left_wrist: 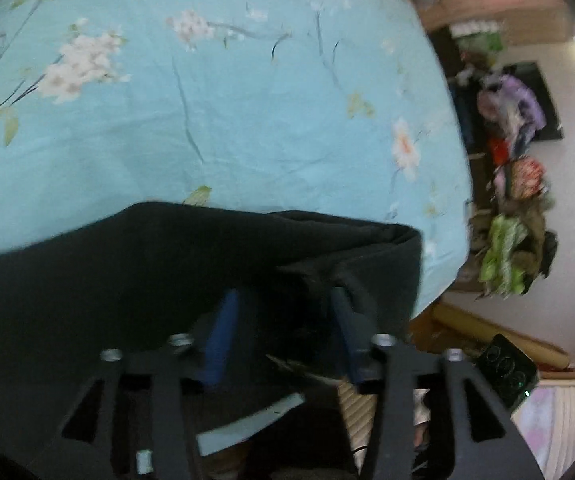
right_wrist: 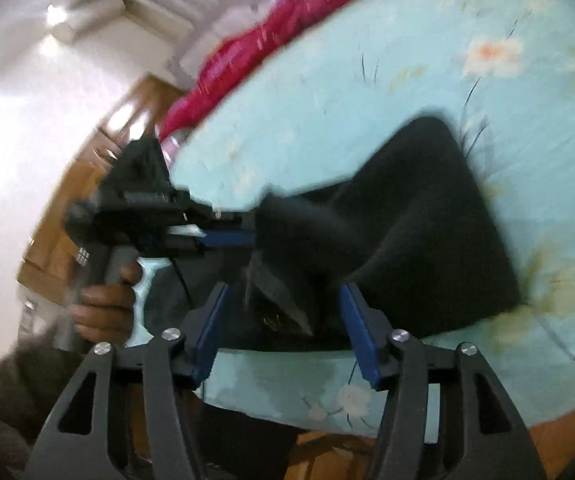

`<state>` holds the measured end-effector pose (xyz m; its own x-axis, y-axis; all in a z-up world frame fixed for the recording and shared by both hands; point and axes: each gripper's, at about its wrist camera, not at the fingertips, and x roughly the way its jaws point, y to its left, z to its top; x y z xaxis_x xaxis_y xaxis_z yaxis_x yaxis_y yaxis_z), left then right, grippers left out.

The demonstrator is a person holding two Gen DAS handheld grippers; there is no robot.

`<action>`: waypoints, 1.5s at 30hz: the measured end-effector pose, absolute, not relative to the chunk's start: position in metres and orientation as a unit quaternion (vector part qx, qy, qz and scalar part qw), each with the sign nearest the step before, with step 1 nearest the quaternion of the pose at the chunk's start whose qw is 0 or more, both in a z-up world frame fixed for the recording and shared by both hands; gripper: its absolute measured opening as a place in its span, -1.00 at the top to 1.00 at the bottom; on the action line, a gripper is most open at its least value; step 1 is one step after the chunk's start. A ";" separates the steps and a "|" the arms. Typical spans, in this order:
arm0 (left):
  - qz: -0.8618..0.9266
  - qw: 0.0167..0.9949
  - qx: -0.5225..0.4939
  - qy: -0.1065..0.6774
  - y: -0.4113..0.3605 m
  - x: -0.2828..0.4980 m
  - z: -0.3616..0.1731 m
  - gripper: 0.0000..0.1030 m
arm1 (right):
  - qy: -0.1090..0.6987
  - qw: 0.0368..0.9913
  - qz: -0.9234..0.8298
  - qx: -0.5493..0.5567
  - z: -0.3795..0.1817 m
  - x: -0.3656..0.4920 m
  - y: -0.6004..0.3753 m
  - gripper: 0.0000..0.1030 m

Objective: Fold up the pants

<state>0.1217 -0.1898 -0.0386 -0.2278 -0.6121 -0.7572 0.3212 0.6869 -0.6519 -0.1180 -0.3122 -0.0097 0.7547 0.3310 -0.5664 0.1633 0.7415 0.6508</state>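
Item: black soft-fabric pants (left_wrist: pixel 167 264), lying on a pale blue floral bedsheet (left_wrist: pixel 247 120) near the bed's close edge. In the right wrist view the pants (right_wrist: pixel 439 240) read as a compact, doubled-over bundle with a rounded fold line at the far side and loose ends bunched toward the grippers. Judged state: at least one fold appears made; layers look stacked along the right end in the left wrist view. The near ends remain rumpled, so smoothing and probably a further fold seem left to do.

Left gripper (left_wrist: pixel 283 320): blue-padded jaws stand moderately apart, with dark cloth rumpled between and around them; the pads do not appear to press on it, though blur leaves contact at the right pad uncertain. The same gripper (right_wrist: pixel 227 238) shows from the side in the right wrist view, its handle in a person's hand (right_wrist: pixel 105 308), tips at the bundle's bunched end.

Right gripper (right_wrist: pixel 283 320): jaws likewise moderately apart, straddling a crumpled end of fabric without clamping it.

Surroundings: magenta quilted bedding (right_wrist: pixel 271 40) at the bed's far side; a heap of mixed coloured clothes (left_wrist: pixel 511 184) beyond the bed.
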 end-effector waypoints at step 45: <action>-0.268 0.677 -0.171 0.664 -0.151 0.078 -0.054 0.56 | 0.301 0.733 0.055 0.607 -0.072 -0.102 -0.351 0.67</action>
<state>0.0778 -0.1507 -0.0543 -0.0238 -0.5901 -0.8070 0.1350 0.7979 -0.5874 -0.1021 -0.3508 -0.0717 0.8124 0.4461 -0.3755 0.2852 0.2576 0.9232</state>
